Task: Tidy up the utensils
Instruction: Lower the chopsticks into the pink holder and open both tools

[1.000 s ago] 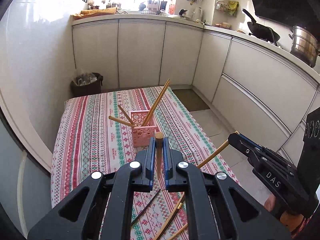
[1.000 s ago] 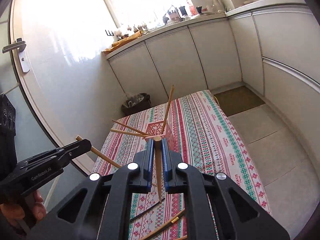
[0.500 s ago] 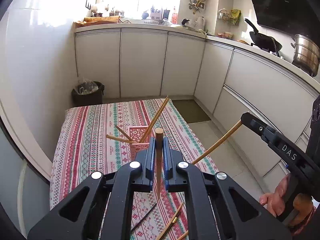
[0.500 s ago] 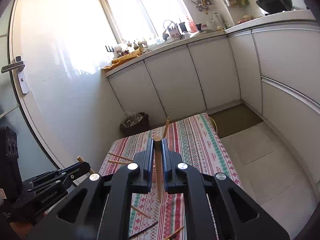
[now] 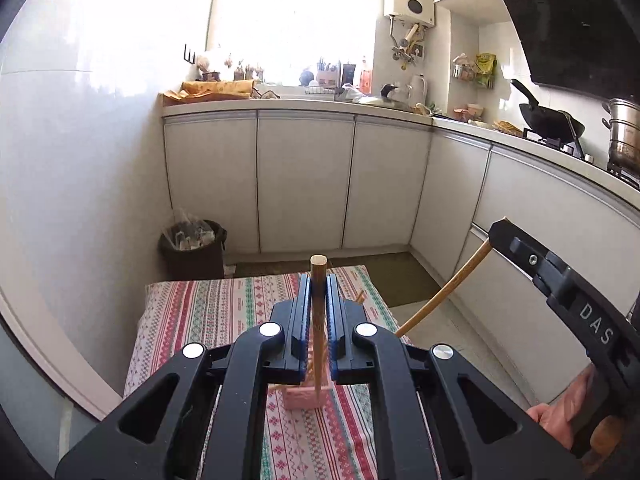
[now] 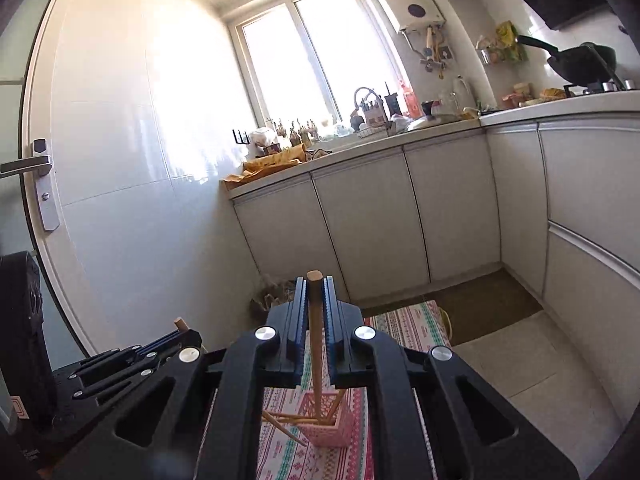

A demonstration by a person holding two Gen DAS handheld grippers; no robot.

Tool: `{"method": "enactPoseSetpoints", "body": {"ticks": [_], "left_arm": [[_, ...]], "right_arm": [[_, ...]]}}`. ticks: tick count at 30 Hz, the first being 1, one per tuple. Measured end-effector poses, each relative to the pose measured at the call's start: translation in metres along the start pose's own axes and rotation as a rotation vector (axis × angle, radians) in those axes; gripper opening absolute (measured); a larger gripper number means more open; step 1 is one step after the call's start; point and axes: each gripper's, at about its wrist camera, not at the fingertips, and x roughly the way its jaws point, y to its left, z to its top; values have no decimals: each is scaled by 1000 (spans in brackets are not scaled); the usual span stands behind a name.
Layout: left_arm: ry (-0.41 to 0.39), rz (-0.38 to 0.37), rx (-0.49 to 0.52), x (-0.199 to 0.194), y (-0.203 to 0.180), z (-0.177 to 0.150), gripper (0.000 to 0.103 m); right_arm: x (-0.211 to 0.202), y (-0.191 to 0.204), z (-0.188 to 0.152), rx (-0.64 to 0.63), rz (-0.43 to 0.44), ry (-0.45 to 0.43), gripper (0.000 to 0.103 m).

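Note:
My left gripper (image 5: pixel 319 292) is shut on a wooden chopstick (image 5: pixel 319 320) that stands upright between the jaws, its lower end down by the pink holder (image 5: pixel 306 398) below. My right gripper (image 6: pixel 315 296) is shut on another wooden chopstick (image 6: pixel 315 344), also upright, its tip inside the pink lattice holder (image 6: pixel 326 420), which holds several chopsticks leaning left. The right gripper shows at the right of the left wrist view (image 5: pixel 496 232), its chopstick (image 5: pixel 444 292) slanting down. The left gripper shows at lower left of the right wrist view (image 6: pixel 184 334).
The holder stands on a table with a striped patterned cloth (image 5: pixel 208 312). White cabinets (image 5: pixel 304 180) line the back and right. A dark waste bin (image 5: pixel 192 248) stands on the floor beyond the table. A wok (image 5: pixel 548 120) and a steel pot (image 5: pixel 624 136) sit on the counter.
Both grippers have risen and tilted up, each with its chopstick now upright over the pink holder. The loose chopsticks on the cloth have dropped out of view.

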Motion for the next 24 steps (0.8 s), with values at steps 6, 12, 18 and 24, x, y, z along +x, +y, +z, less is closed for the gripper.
{"method": "enactPoseSetpoints", "body": {"ticks": [6, 12, 18, 24], "left_arm": [[-4, 32, -32, 43, 13, 9, 6], [39, 58, -74, 71, 27, -11, 23], [2, 60, -89, 56, 37, -11, 23], [-4, 60, -106, 42, 39, -12, 26]], "right_arm": [[41, 0, -8, -18, 1, 25, 8], [80, -7, -33, -4, 7, 99, 8], [89, -10, -48, 10, -16, 154, 11], [78, -9, -45, 11, -32, 159, 12]]}}
